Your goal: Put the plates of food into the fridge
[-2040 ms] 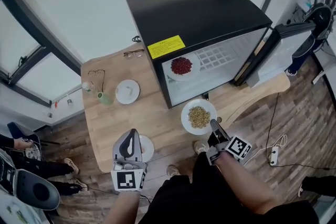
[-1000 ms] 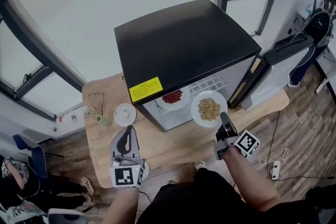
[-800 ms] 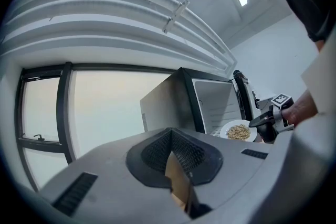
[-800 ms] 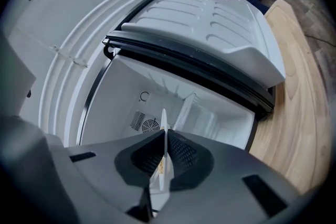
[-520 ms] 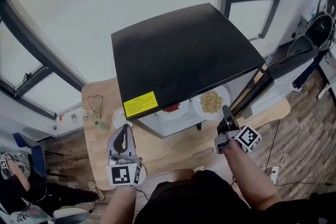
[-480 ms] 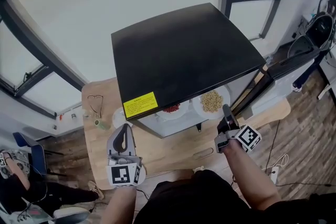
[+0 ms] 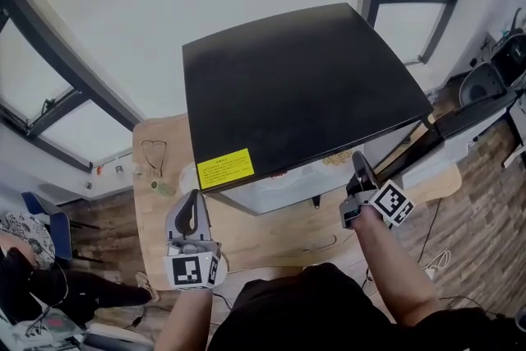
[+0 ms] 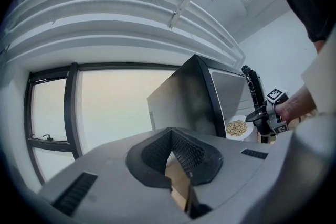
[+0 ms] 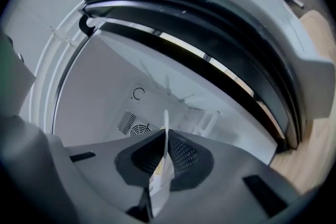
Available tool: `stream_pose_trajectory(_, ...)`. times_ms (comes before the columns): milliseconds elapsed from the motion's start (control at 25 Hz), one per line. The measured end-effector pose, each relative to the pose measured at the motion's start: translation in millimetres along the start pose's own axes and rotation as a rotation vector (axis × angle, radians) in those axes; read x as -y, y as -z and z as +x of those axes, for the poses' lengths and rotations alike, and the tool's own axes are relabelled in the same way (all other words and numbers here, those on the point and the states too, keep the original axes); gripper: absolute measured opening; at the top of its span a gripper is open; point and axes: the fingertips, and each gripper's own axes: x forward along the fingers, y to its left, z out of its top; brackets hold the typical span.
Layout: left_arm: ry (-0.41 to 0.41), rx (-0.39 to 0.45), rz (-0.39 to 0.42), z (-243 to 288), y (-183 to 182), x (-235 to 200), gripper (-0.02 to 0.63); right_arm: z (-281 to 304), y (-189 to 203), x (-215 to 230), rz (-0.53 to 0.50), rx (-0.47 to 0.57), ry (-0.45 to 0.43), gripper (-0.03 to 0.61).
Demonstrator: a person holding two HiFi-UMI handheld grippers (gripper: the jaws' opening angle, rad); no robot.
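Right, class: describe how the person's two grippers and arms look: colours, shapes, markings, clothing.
The left gripper and right gripper match: grey bodies narrowing to two jaws lined with black ribbed pads. Each carries a white cube with black square markers by the wrist. No cables show. The person wears a dark top; the forearms are unsleeved.

Left gripper (image 7: 194, 205) - fingers together, nothing between them, held low near the body. Right gripper (image 7: 359, 164) - arm stretched forward, fingers pinched on plate (image 9: 166, 128) rim.
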Motion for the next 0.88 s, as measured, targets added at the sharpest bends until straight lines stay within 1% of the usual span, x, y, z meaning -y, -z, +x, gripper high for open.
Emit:
stream_pose_trajectory(160, -0.027, -0.009, -0.001, -3.6, 2.6, -6.7, 0.003, 14.3, -3.6, -2.6, -0.181, -0.050, 0.075, 0.041)
stream_pose_trajectory(360, -0.057, -0.010, -0.005, -6.8, 3.6, -14.8, 0.005, 28.1, -1.5, 13.2, -0.401, -0.131, 0.200, 0.066)
stream_pose_trajectory(480, -0.077, -0.009, -0.005, -9.3, 4.5, -19.8, 0.005, 33.4, -2.9, 14.3, -0.516, -0.149, 0.244, 0.083)
stream_pose_trajectory(680, -0.105, -0.016, -0.019, -15.7, 9.5, -23.5, 0.005, 37.7, -5.0, 26.4, -0.623, -0.168, 0.316, 0.101)
stream_pose_trajectory(880, -0.118, -0.016, -0.027, -20.9, 10.1, -25.6, 0.005, 40.3, -3.8, 33.0, -0.720, -0.188, 0.360, 0.103)
